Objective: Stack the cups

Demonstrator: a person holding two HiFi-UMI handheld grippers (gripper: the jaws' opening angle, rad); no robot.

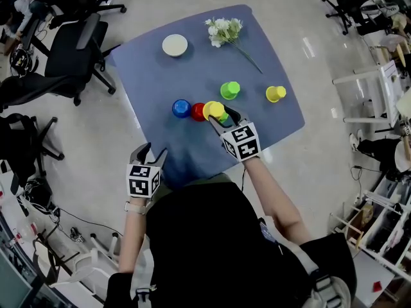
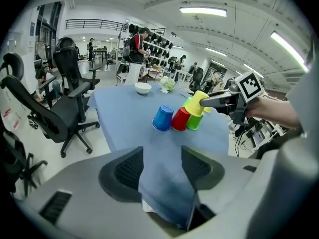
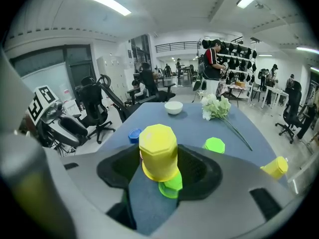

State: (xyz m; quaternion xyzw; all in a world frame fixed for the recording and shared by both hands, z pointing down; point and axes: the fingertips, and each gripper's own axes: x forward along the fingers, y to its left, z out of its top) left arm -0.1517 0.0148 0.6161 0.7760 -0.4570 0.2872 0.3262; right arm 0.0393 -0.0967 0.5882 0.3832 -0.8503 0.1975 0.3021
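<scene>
Tool (image 3: 159, 169) on yellow cup (image 3: 158, 148) over green cup (image 3: 172, 184)

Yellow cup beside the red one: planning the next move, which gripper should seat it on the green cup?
Right. The right gripper grips that yellow cup over the green cup; the left gripper hangs empty at the table's edge.
</scene>
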